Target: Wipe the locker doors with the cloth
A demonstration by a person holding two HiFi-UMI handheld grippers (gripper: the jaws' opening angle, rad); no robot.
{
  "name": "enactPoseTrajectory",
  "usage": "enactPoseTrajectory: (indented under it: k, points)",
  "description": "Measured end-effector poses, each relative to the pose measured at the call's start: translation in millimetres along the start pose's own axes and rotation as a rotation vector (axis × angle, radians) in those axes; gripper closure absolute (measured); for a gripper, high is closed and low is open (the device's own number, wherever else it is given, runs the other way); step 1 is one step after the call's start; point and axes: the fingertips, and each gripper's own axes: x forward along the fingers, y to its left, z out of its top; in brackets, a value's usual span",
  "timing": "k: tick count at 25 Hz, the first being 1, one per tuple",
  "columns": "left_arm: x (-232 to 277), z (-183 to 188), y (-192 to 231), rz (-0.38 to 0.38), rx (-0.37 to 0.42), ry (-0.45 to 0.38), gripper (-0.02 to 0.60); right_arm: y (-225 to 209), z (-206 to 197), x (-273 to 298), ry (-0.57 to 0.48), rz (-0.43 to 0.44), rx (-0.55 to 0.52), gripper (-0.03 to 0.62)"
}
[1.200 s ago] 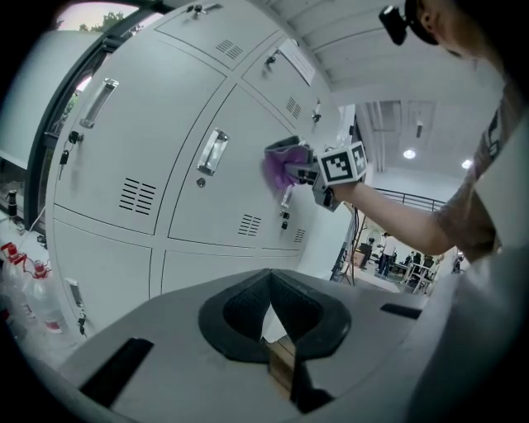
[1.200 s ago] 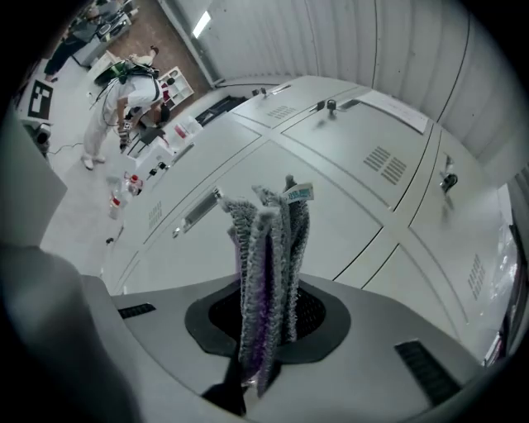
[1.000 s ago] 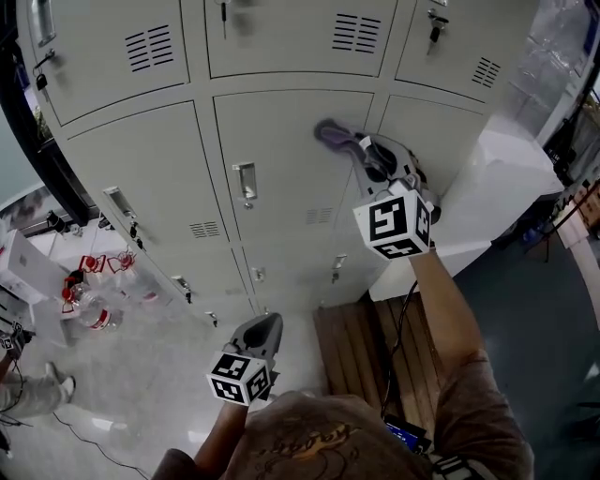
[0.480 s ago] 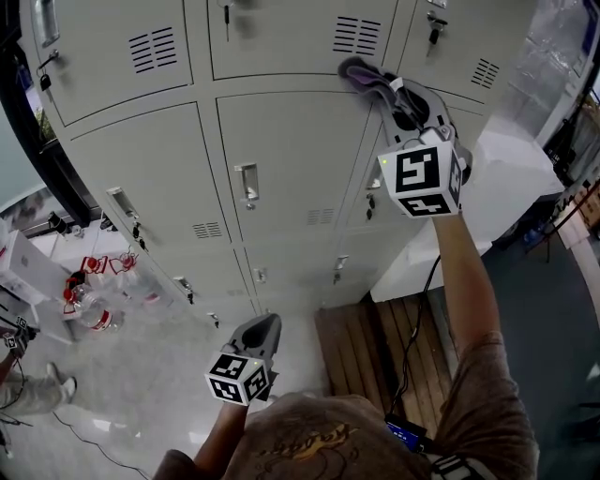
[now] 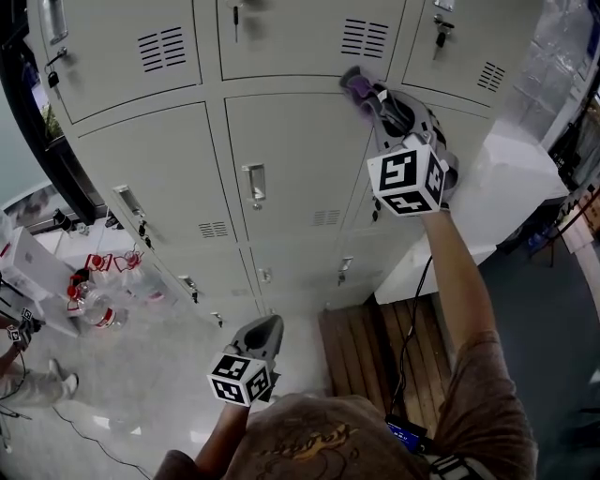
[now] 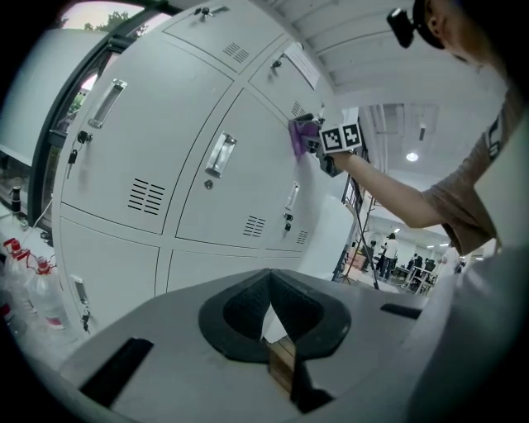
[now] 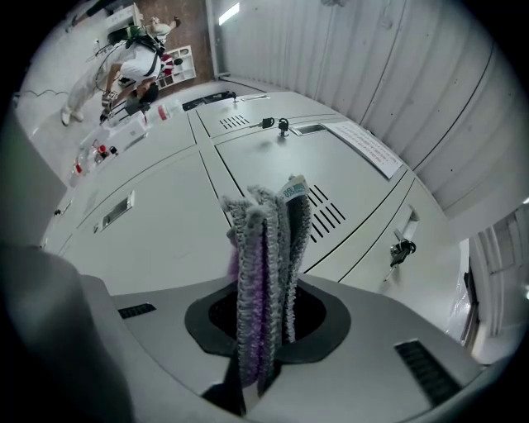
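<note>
Grey locker doors (image 5: pixel 291 159) fill the upper half of the head view. A folded purple-grey cloth (image 5: pixel 356 86) presses against the top right corner of the middle door, at the seam below the upper row. My right gripper (image 5: pixel 373 101) is shut on the cloth (image 7: pixel 263 248), whose folds stand up between the jaws in the right gripper view. My left gripper (image 5: pixel 266 326) hangs low near the floor, away from the lockers, shut with nothing between its jaws (image 6: pixel 271 310). The left gripper view also catches the cloth (image 6: pixel 298 137) on the door.
Recessed handles (image 5: pixel 253 185) and keys in locks (image 5: pixel 437 26) stick out of the doors. A white cabinet (image 5: pixel 511 173) stands right of the lockers and a wooden pallet (image 5: pixel 375 352) lies below. Bottles (image 5: pixel 94 305) and a person (image 5: pixel 23 384) are on the floor at left.
My right gripper has carried the cloth up and rightward over the middle door, from its upper part to its top edge. The left gripper has stayed put.
</note>
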Motion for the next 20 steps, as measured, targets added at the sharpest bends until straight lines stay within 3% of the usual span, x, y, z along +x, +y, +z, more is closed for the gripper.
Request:
enactPoseTrajectory:
  k: [8, 20]
  points:
    - [-1.1, -2.5, -0.4, -0.001, 0.001, 0.001, 0.578, 22.9, -9.1, -0.7, 0.017, 0.021, -0.034, 0.540]
    - [-3.1, -9.7, -3.2, 0.000, -0.009, 0.011, 0.577, 78.8, -42.2, -10.5, 0.060, 0.123, 0.024, 0.542]
